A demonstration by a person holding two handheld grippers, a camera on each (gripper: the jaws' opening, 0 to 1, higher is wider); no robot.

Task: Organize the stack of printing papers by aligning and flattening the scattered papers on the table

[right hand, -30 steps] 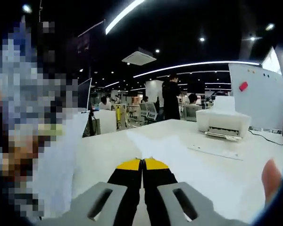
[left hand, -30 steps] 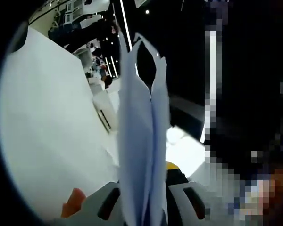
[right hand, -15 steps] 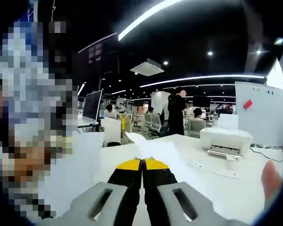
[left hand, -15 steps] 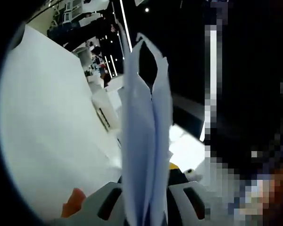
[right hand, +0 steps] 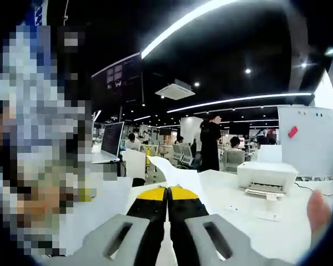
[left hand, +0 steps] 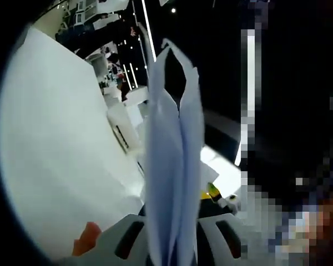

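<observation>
Papers (left hand: 172,166) stood edge-on between the left gripper (left hand: 169,252) jaws, which were clamped on them, the sheets fanning upward from the grip. The right gripper (right hand: 167,194) had its yellow-tipped jaws pressed together, holding nothing, above the white table (right hand: 250,221). Beyond sat a white printer (right hand: 266,176).

A white table (right hand: 299,221) spreads across the lower part of the right gripper view. A white printer (right hand: 266,176) stands on it toward the far right side, with a dark cable (right hand: 316,190) trailing along the tabletop just beside it. A flat sheet of paper (right hand: 250,210) lies on the surface in front of the printer. In the left gripper view, the same white table (left hand: 61,166) fills the left side, tilted steeply, and the printer (left hand: 122,130) shows on it near the middle.
</observation>
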